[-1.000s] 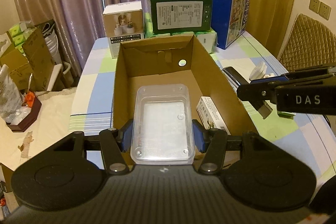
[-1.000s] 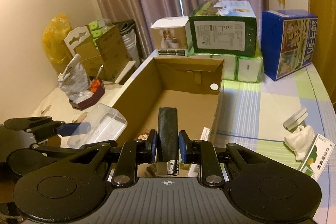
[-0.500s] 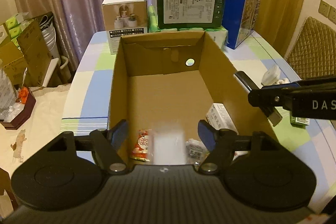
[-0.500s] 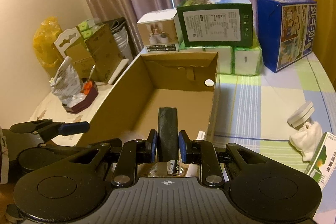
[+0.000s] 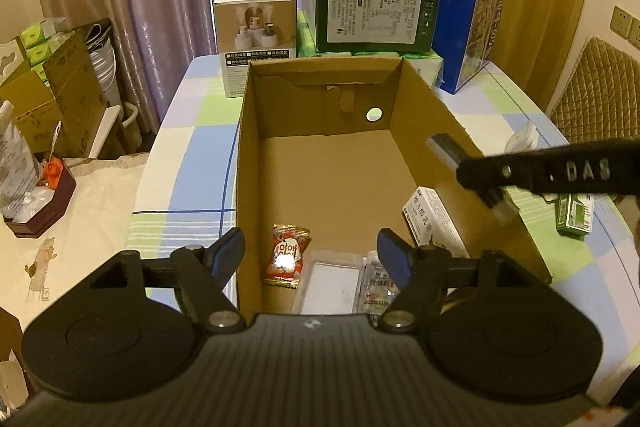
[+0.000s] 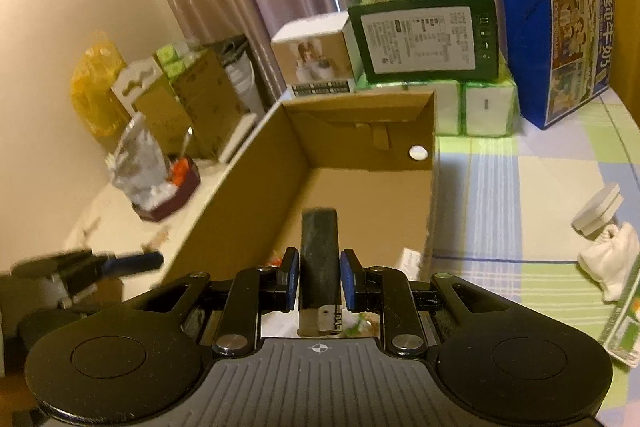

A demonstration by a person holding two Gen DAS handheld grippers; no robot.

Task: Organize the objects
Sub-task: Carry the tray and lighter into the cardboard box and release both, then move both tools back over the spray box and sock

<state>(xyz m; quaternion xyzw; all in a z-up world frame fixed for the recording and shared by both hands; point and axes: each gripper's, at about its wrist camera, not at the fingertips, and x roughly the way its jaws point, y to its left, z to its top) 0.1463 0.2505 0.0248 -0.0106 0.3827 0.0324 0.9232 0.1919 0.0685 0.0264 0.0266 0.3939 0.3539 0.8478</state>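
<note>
The left gripper [image 5: 311,251] hovers over the near end of the open cardboard box [image 5: 250,163], its jaws spread wide with nothing between them. Below it, on the box floor, lie a red candy packet [image 5: 287,251], a clear plastic container [image 5: 326,285] and a crinkled clear sachet [image 5: 376,287], with a white medicine box [image 5: 434,223] leaning against the right wall. To the right, the right gripper [image 6: 319,277] is the one carrying work: its jaws are closed narrow on a dark flat bar-shaped object [image 6: 319,255] with a metal end, possibly a folding tool, though its kind cannot be told. The object's long axis runs straight forward along the fingers, pointing toward the far end of the box. In the left wrist view it sits at the box's right wall, about level with the rim, so the empty floor lies forward and to the left of it. The drop seems to hinge on carrying it inward over that wall. On the checked surface [image 6: 520,187] to the right wait a white pouch [image 6: 612,251] and a small grey-white case [image 6: 598,213].
</note>
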